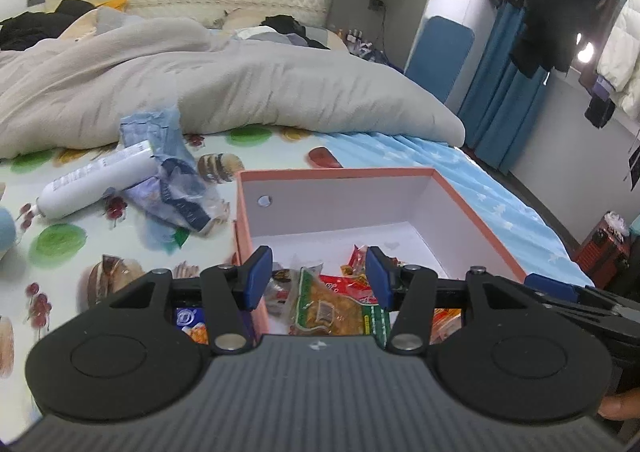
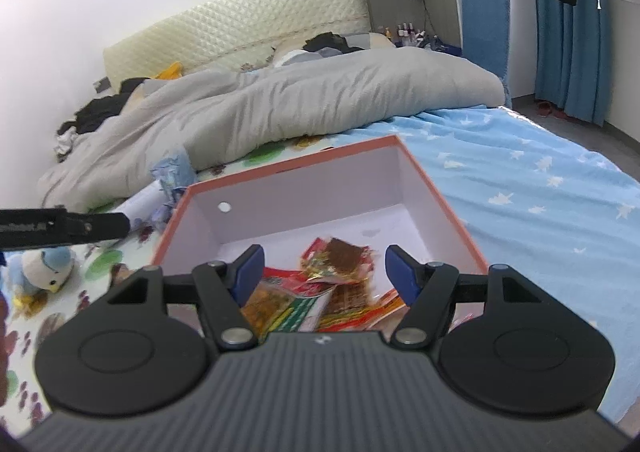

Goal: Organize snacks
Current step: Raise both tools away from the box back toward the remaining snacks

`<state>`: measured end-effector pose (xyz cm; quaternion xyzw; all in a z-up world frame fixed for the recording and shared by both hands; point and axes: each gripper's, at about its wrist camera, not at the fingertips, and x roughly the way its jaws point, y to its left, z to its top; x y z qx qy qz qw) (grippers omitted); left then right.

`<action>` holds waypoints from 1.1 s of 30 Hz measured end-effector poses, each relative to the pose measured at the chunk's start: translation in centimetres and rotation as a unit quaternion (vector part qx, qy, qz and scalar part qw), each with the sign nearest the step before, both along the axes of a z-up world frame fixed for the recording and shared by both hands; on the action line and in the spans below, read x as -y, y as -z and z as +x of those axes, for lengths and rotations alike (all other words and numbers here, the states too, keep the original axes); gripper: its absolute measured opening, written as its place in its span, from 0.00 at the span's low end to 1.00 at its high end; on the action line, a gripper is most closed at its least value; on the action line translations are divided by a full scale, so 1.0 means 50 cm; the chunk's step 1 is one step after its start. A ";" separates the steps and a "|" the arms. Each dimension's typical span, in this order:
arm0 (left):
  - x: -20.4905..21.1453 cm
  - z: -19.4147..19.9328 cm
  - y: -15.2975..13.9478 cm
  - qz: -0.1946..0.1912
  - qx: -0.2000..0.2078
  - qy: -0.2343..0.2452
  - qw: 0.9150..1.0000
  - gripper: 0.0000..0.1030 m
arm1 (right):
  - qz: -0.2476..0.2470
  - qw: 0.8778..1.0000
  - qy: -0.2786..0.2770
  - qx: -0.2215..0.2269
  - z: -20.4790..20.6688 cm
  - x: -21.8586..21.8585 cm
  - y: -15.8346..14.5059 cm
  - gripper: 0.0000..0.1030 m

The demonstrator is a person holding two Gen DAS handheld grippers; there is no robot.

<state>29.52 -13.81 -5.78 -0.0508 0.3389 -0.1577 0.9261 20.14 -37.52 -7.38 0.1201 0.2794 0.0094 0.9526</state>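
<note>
An orange-rimmed cardboard box (image 1: 480, 212) with a white inside lies on the bed, also seen in the right wrist view (image 2: 440, 192). Several snack packets are piled at its near end, among them a green-and-orange packet (image 1: 332, 304) and red packets (image 2: 340, 256). My left gripper (image 1: 319, 274) hovers open over the box's near left corner, with nothing pinched between its blue pads. My right gripper (image 2: 326, 272) hangs open above the pile, and a blurred red-brown packet lies just beyond its pads, untouched. A blue packet (image 1: 192, 322) lies outside the box under the left gripper.
Left of the box lie a white bottle (image 1: 96, 180) and a crumpled blue plastic bag (image 1: 172, 180). A grey duvet (image 1: 200, 84) is heaped behind. A blue plush bird (image 2: 44, 268) sits at the near left. Blue star-print sheet (image 2: 540, 192) spreads to the right.
</note>
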 end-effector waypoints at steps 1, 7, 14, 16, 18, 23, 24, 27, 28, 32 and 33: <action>-0.005 -0.009 0.000 0.001 0.005 0.000 1.000 0.56 | 0.003 1.000 0.000 0.003 -0.006 -0.004 -0.001 0.67; -0.046 -0.063 0.000 0.005 0.020 -0.008 1.000 0.56 | 0.003 1.000 -0.012 0.025 -0.057 -0.047 -0.008 0.67; -0.100 -0.128 0.002 -0.003 0.029 -0.026 0.999 0.56 | 0.022 0.999 -0.021 0.031 -0.105 -0.082 -0.009 0.67; -0.108 -0.147 0.001 0.006 0.033 -0.026 0.999 0.56 | 0.022 0.999 -0.026 0.034 -0.117 -0.092 -0.011 0.67; -0.116 -0.167 -0.002 0.015 0.035 -0.021 0.999 0.56 | 0.020 0.999 -0.031 0.036 -0.127 -0.103 -0.013 0.67; -0.142 -0.220 -0.009 0.020 0.037 -0.018 0.999 0.56 | 0.022 0.998 -0.038 0.045 -0.165 -0.126 -0.024 0.67; -0.149 -0.227 -0.011 0.019 0.037 -0.018 0.999 0.56 | 0.023 0.998 -0.041 0.045 -0.172 -0.131 -0.026 0.67; -0.167 -0.252 -0.016 0.022 0.038 -0.019 0.999 0.56 | 0.029 0.998 -0.048 0.043 -0.194 -0.152 -0.027 0.67; -0.174 -0.262 -0.017 0.022 0.039 -0.019 0.999 0.57 | 0.029 0.997 -0.051 0.042 -0.203 -0.163 -0.026 0.67; -0.208 -0.297 -0.015 0.025 0.038 -0.035 0.998 0.59 | 0.024 0.997 -0.062 0.041 -0.232 -0.198 -0.023 0.67; -0.215 -0.303 -0.013 0.022 0.035 -0.039 0.998 0.59 | 0.027 0.997 -0.065 0.040 -0.238 -0.206 -0.022 0.67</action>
